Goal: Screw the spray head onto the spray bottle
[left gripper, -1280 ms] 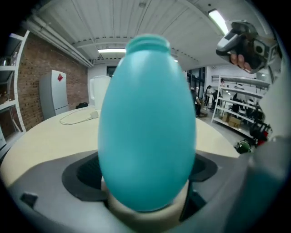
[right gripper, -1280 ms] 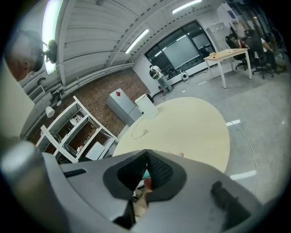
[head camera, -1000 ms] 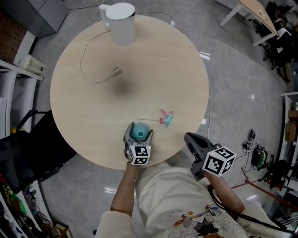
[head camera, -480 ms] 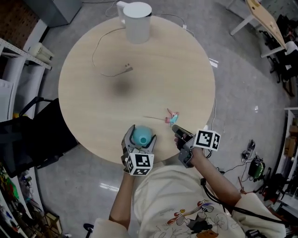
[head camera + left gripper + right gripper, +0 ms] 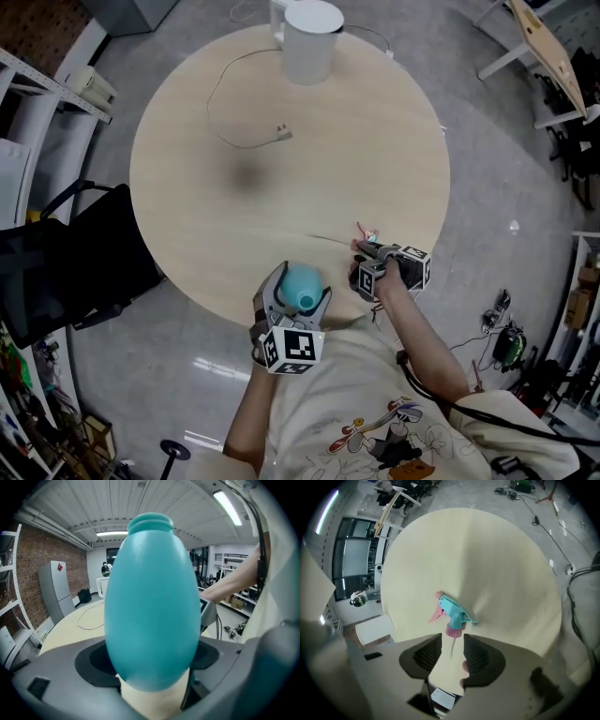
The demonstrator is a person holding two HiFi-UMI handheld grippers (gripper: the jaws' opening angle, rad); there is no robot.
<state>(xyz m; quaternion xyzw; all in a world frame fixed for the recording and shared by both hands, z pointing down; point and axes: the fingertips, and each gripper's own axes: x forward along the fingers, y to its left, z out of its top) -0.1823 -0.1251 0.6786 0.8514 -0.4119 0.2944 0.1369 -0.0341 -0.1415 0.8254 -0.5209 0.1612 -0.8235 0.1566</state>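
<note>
A teal spray bottle (image 5: 302, 285) with no head on its neck stands upright between the jaws of my left gripper (image 5: 300, 291), near the round table's front edge. In the left gripper view the bottle (image 5: 152, 602) fills the picture and the jaws press its sides. The teal and pink spray head (image 5: 452, 612) lies on the table, its thin dip tube running back between the jaws of my right gripper (image 5: 452, 651). Those jaws are opening and touch nothing. In the head view the right gripper (image 5: 366, 253) sits just behind the spray head (image 5: 366, 233).
The round wooden table (image 5: 234, 206) carries a white kettle (image 5: 312, 37) at its far edge and a loose cable with a plug (image 5: 278, 136). A black chair (image 5: 75, 253) stands left of the table, with shelving beyond it.
My right gripper has come in from beyond the table's edge to the spray head, and its jaws have parted. The left gripper with the bottle has barely shifted.
</note>
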